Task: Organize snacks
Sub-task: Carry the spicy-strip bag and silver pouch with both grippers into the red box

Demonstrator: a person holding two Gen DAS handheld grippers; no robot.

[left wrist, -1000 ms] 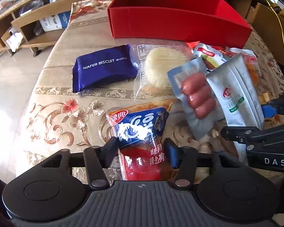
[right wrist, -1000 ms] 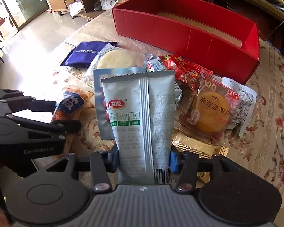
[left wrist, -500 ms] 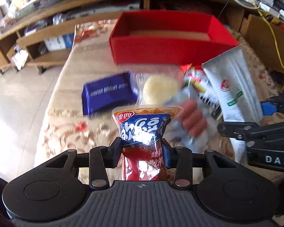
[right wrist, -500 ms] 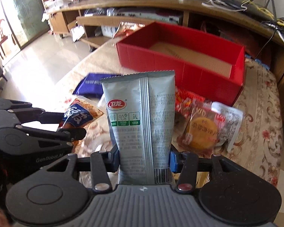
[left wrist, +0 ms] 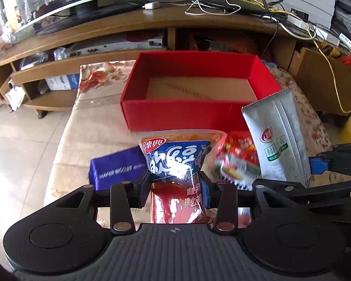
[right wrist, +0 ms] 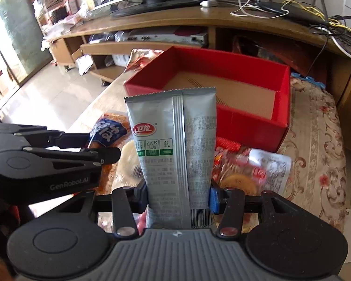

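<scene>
My left gripper (left wrist: 175,185) is shut on a red and blue snack packet (left wrist: 175,161) and holds it up above the table. My right gripper (right wrist: 179,194) is shut on a tall silver snack packet (right wrist: 175,140), also lifted; that packet shows in the left wrist view (left wrist: 278,140) too. The open red box (left wrist: 189,114), with bare brown cardboard inside, stands ahead on the table; it also shows in the right wrist view (right wrist: 245,126). The left gripper appears at the left of the right wrist view (right wrist: 105,147).
On the floral tablecloth (right wrist: 316,145) lie a blue wafer biscuit pack (left wrist: 117,168), red packets (left wrist: 236,154), a round pale cake (right wrist: 128,159) and an orange cake pack (right wrist: 241,182). A wooden TV stand (left wrist: 105,30) with cables runs behind the table.
Both grippers have lifted their packets off the table and moved toward the red box. The box's inside has come into view.
</scene>
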